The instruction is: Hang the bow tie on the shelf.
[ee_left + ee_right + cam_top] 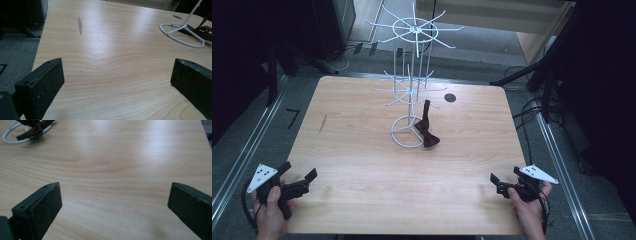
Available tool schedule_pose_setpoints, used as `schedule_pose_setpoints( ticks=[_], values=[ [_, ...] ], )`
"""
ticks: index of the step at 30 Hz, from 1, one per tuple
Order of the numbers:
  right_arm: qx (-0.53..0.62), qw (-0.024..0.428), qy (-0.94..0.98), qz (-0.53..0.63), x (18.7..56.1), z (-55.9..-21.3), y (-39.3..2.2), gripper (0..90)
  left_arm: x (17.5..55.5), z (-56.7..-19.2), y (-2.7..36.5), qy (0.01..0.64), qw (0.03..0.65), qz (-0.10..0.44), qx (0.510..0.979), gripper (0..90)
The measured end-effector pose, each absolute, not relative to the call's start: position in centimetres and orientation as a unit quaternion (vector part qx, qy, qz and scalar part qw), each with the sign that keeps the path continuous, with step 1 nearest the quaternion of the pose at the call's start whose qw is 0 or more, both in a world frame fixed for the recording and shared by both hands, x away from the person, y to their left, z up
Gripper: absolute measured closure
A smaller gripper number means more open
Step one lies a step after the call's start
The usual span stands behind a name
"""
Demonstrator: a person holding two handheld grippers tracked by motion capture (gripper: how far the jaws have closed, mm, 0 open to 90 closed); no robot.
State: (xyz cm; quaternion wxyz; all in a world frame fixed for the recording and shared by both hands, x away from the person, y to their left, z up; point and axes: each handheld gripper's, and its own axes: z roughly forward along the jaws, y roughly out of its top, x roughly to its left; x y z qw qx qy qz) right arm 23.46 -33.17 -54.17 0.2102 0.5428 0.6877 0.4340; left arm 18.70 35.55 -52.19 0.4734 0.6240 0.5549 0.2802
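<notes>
The left gripper (299,184) is held in the person's left hand (271,210) at the near left corner of the light wooden table (362,160), and its two black jaws are spread wide with nothing between them; in the left gripper view only bare wood lies between the pads. The right gripper (501,184), in the right hand (528,207) at the near right corner, is spread the same way and also empty. Both grippers point inward toward the middle of the table, which I judge to be a resting pose before any work starts, because they are well apart from everything else. Farther out, near the middle of the table, stands a tall white wire display rack (412,90) with a round ring base and two levels of thin arms that reach outward. A dark brown bow tie (426,131) lies at the right side of this base, touching the ring, and its strap goes up along the rack; whether it hangs from a lower arm I cannot tell. The bow tie is probably the thing to be handled. The way to it across the table is free, but the thin arms above may disturb a gripper that comes from above. A small dark round hole (450,97) sits behind the rack, and a grey stain (79,25) marks the wood at the left.
</notes>
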Motion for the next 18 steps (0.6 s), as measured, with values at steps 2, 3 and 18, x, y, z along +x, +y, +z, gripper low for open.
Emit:
schedule_pose_setpoints(
  ticks=[2,3,18],
  values=[
    [0.552,0.203,0.680,0.438,23.0,-54.4,-34.0,0.0,18.7,-52.2,35.6,0.555,0.476,0.280,0.623,0.0],
    [0.556,0.198,0.673,0.445,22.8,-54.3,-34.3,0.0,18.7,-52.2,35.6,0.554,0.476,0.280,0.623,0.0],
    [0.583,0.213,0.653,0.434,19.9,-54.6,-37.7,0.0,18.8,-52.2,35.5,0.557,0.472,0.280,0.623,0.0]
  ],
)
